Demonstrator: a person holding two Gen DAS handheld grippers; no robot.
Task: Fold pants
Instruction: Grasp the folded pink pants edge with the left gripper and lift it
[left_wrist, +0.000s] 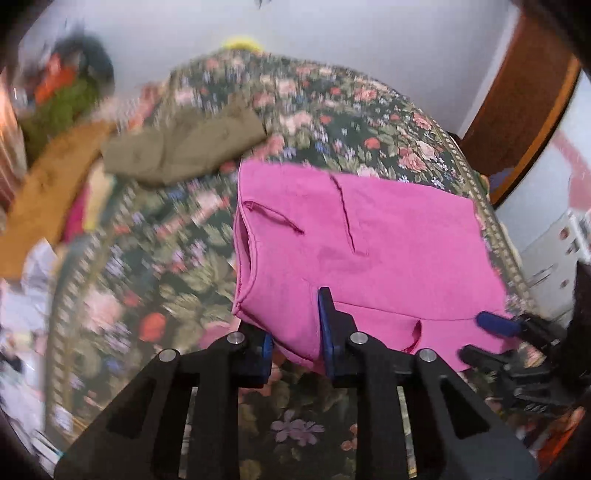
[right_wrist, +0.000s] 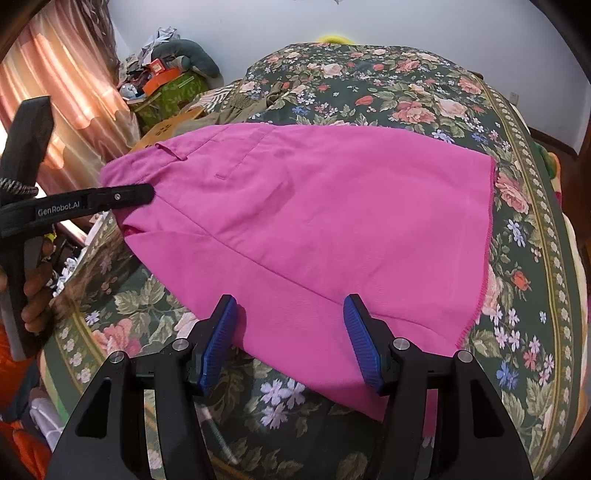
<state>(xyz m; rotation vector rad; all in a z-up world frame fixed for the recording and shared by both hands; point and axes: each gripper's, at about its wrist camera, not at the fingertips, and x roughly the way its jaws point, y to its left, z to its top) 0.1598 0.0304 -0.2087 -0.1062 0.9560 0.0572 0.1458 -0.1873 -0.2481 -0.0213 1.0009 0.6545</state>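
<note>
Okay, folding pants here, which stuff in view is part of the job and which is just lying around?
Part of the job: pink pants; left gripper, clamped on their edge; right gripper, open at their near edge.

Just lying about: olive garment; mustard cloth; cluttered green box; curtain.

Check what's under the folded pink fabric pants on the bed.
The folded pink fabric pants lie directly on the dark green floral bedspread, which shows all round them. Whatever is beneath their middle is covered; a khaki garment lies beyond, apart.
</note>
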